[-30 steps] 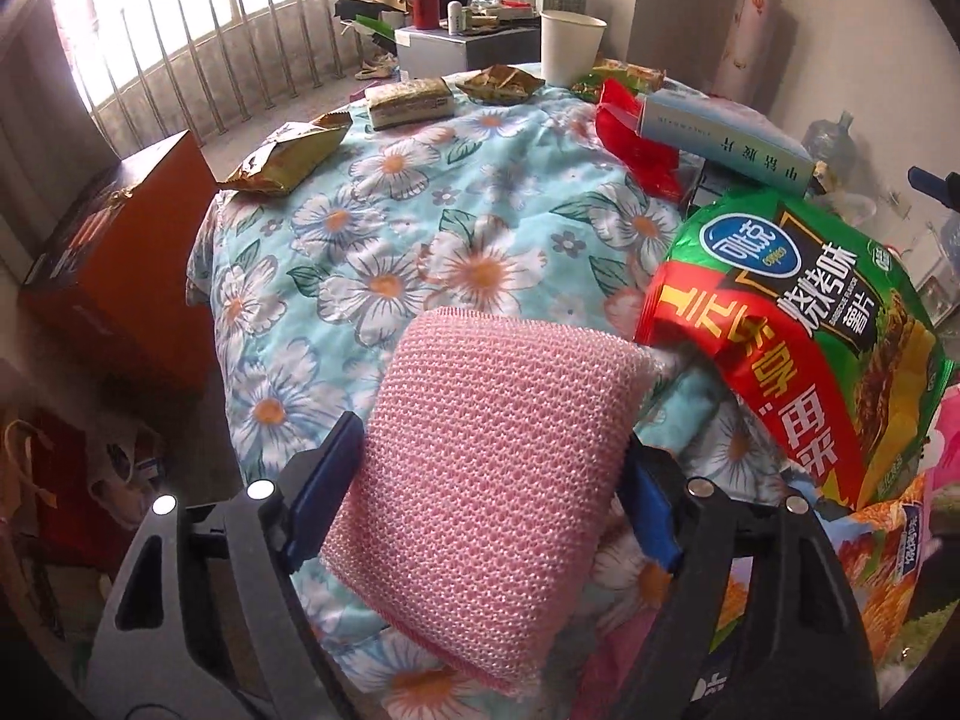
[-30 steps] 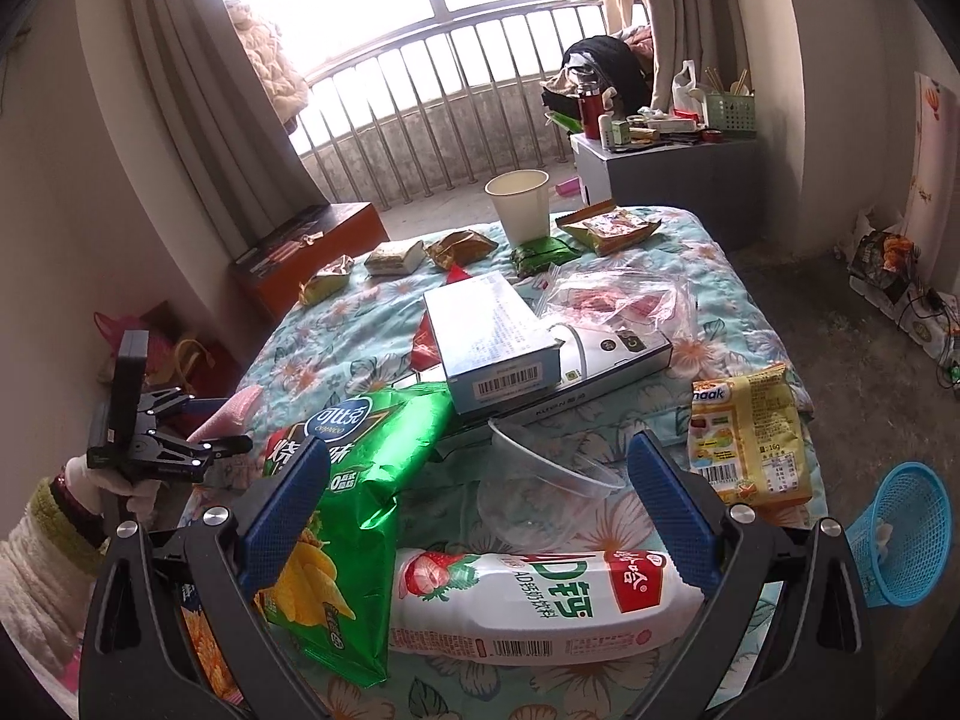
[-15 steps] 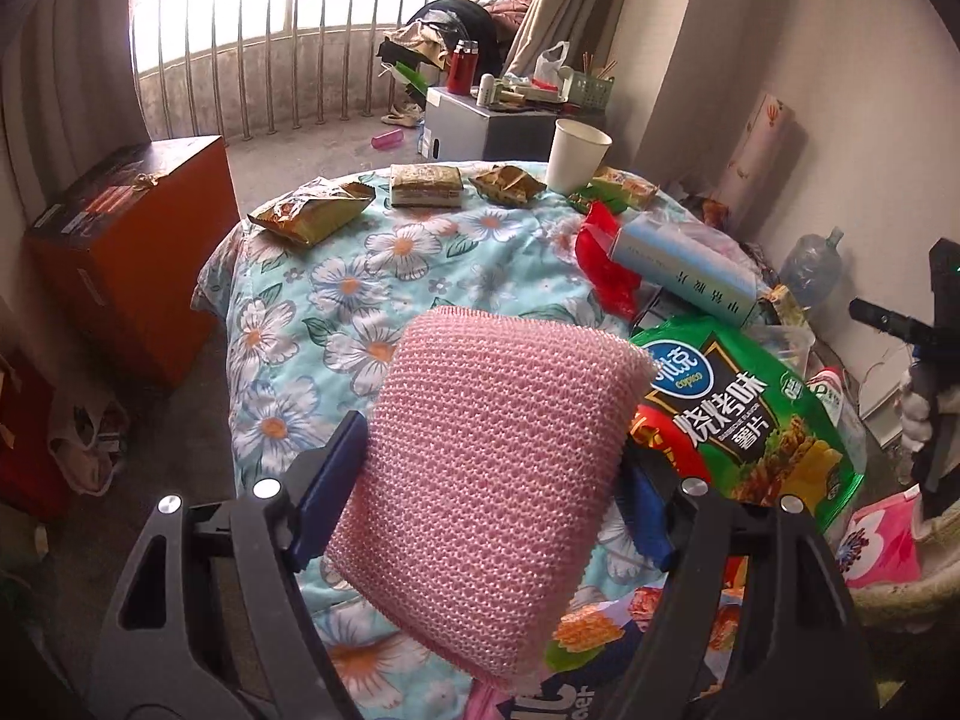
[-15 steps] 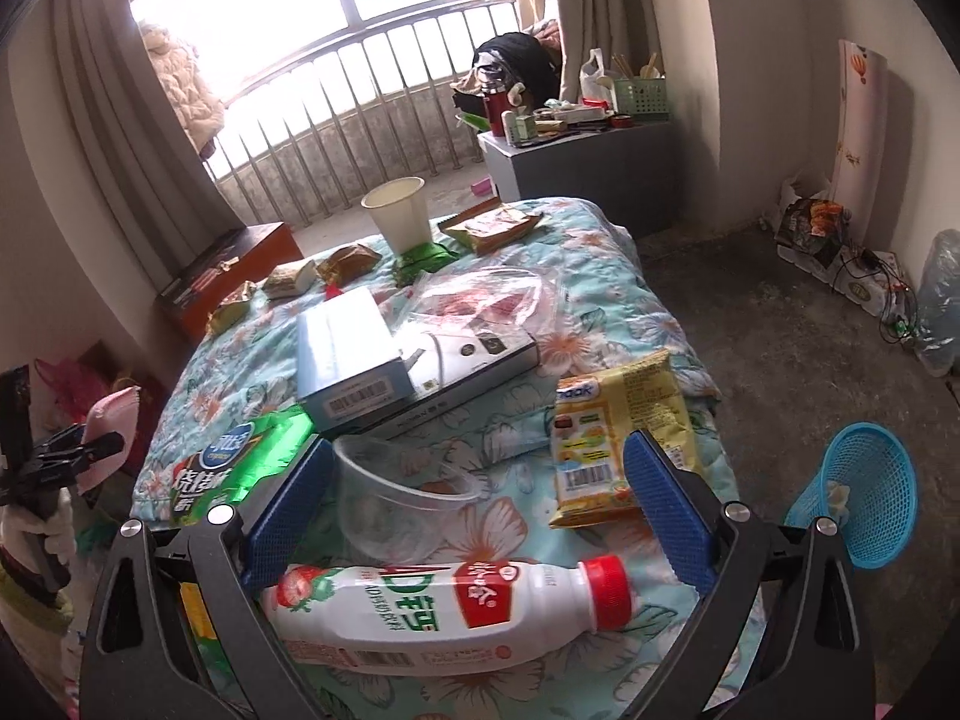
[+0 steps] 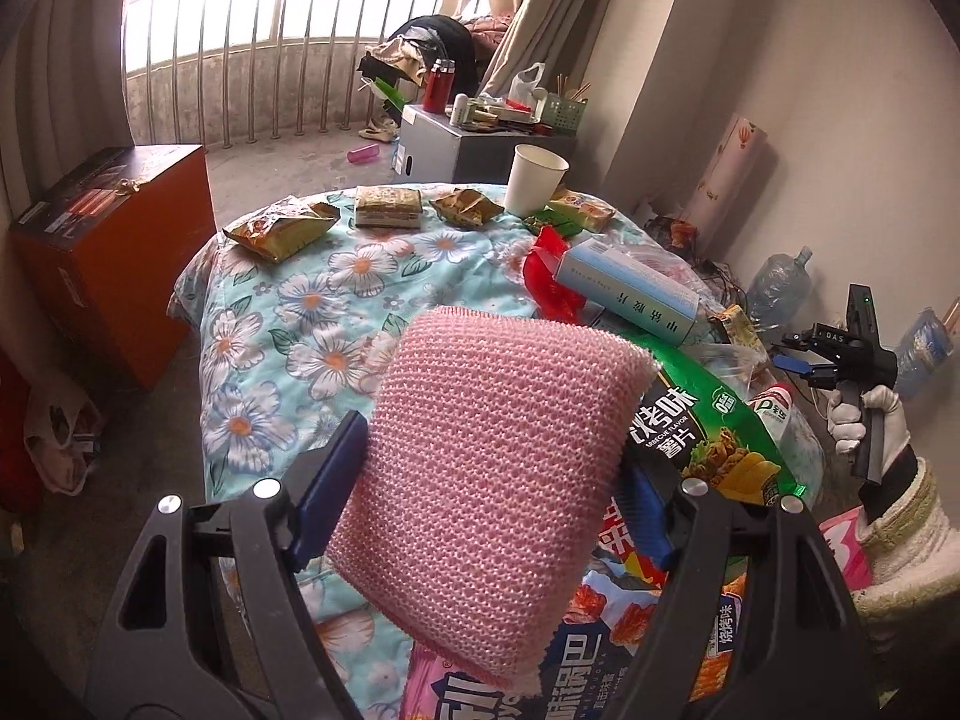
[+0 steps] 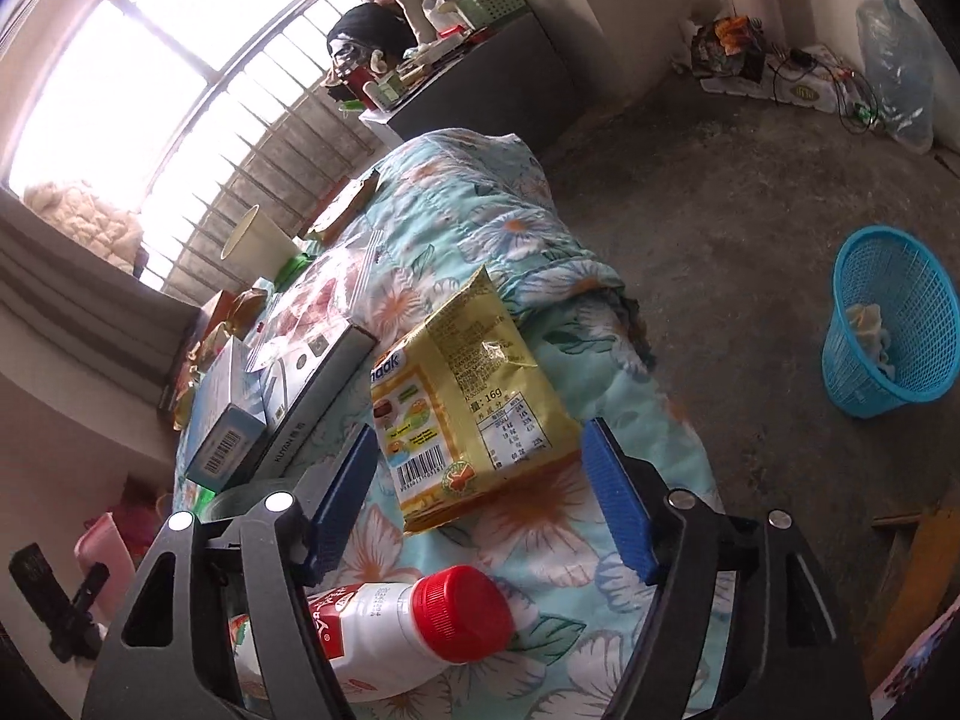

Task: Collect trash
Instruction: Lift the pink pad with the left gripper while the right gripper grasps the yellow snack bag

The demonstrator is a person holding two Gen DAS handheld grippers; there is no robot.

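Note:
My left gripper (image 5: 492, 480) is shut on a pink knitted pad (image 5: 492, 468) and holds it above the near edge of the flowered table (image 5: 312, 312). My right gripper (image 6: 480, 498) is open and empty, tilted over the table's right side, with a yellow snack packet (image 6: 468, 408) between and beyond its fingers. A white bottle with a red cap (image 6: 408, 630) lies just below it. A green chip bag (image 5: 702, 420), several small wrappers (image 5: 282, 234) and a paper cup (image 5: 534, 180) lie on the table. A blue trash basket (image 6: 888, 330) stands on the floor at right.
An orange box (image 5: 108, 252) stands left of the table. A grey cabinet (image 5: 456, 144) with clutter is behind it. Two cartons (image 6: 288, 408) lie mid-table. A water jug (image 6: 894, 54) and cables lie by the far wall.
The left gripper has drawn back and turned left with the pink pad. The right gripper has moved right and rolled, now over the yellow packet, with the basket more in view.

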